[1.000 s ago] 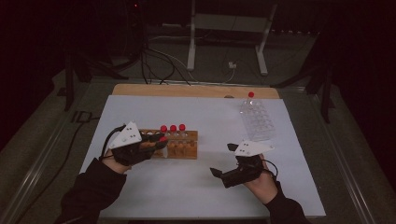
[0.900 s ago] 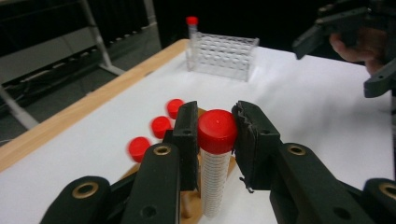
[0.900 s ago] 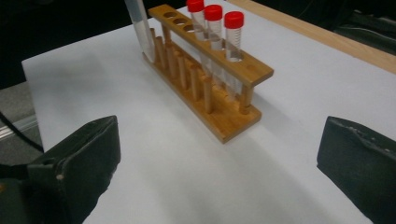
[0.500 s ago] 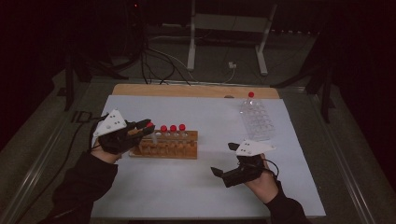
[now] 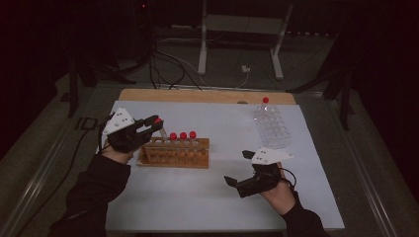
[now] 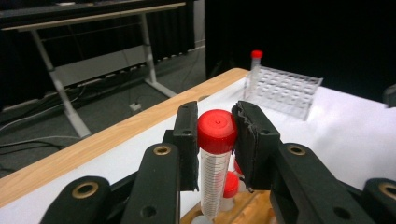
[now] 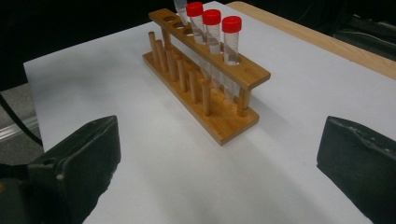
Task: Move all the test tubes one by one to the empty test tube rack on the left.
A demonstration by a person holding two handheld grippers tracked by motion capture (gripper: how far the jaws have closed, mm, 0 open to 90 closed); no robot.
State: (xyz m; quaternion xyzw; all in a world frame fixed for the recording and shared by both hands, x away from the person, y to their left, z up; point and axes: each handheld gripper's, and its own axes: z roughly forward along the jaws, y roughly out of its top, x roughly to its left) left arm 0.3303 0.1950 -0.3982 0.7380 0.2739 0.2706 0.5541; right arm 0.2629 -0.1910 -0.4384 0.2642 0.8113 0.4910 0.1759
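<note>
Left gripper [image 6: 215, 135]: jaws clamped on the red cap of a plastic tube [image 6: 214, 177], one pad on each side of the cap. The tube hangs tilted over the left end of the wooden rack [image 5: 174, 154], its tip low by the rack's end hole; whether the tip is clear of the hole cannot be told. In the high view the left gripper [image 5: 148, 127] sits near the tabletop's left edge, about midway between front and back.

The rack lies left of the middle of the white tabletop [image 5: 197, 197], long side parallel to the front edge. Three more red-capped tubes [image 5: 183, 140] stand upright in it in a row; the holes left of them show empty in the right gripper view.

Right gripper [image 5: 237, 170]: jaws spread wide, nothing between them, held low over the front right part of the tabletop, well apart from the rack.

A clear plastic rack [image 5: 272, 127] lies toward the back right corner, one red-capped tube [image 5: 265, 102] at its far end.

Open room: a broad bare band along the front edge, and the strip between the two racks. A wooden strip [image 5: 207, 96] runs along the back edge.
</note>
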